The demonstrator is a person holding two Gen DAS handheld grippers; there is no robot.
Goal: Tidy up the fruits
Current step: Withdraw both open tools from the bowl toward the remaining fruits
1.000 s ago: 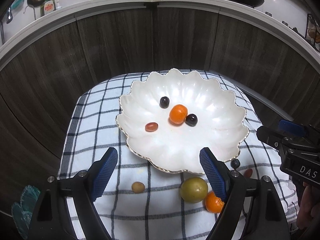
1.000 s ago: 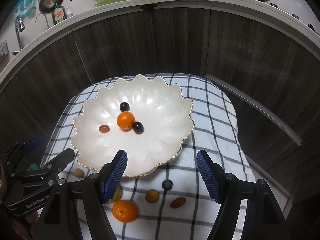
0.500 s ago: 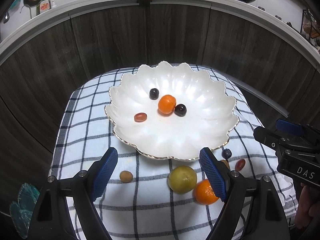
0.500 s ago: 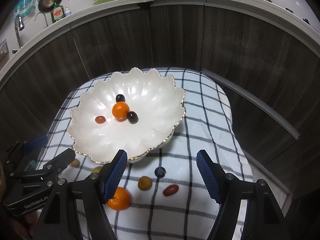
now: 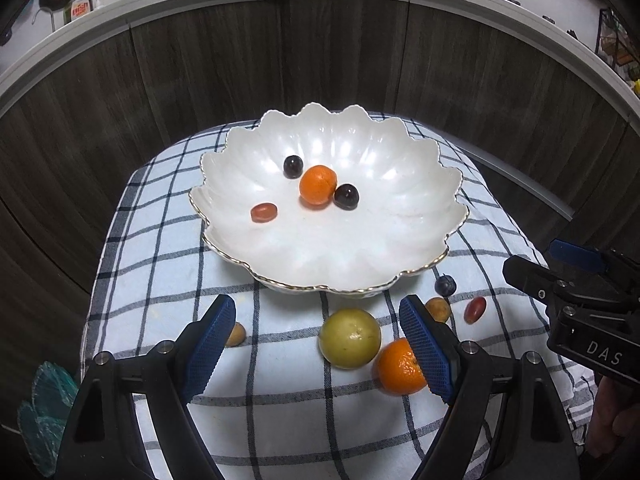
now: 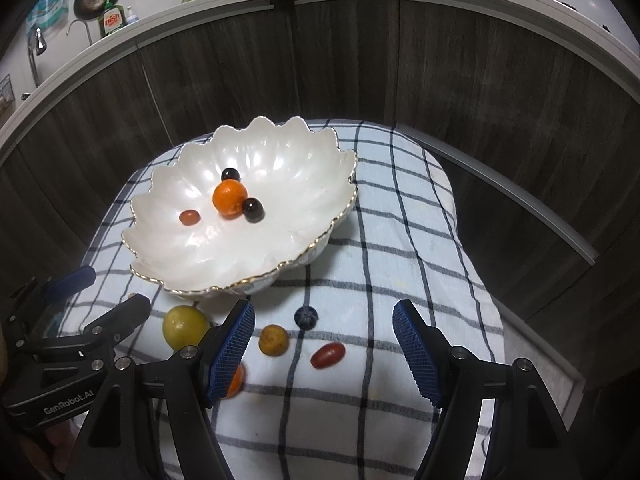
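A mandarin [image 5: 318,190], two dark grapes [image 5: 346,197] and a red cherry tomato [image 5: 264,212] are held in the white scalloped bowl [image 5: 420,160] at frame centre. Remaining fruits [image 6: 273,340] are scattered on the checked cloth [image 6: 400,240] below it. Both the left gripper [image 5: 316,344] and the right gripper [image 6: 324,350] are spread wide, grasping nothing.

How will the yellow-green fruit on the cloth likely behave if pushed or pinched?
The yellow-green fruit looks round and smooth, so it would probably roll on the checked cloth. It nearly touches the orange, so it may nudge that. Its skin might slip.

Loose orange [image 6: 236,382] half-hidden behind right gripper's [image 6: 324,354] seven-o'clock pad, small tan fruit [image 5: 236,334] tucked behind left gripper's [image 5: 316,344] nine-o'clock pad.
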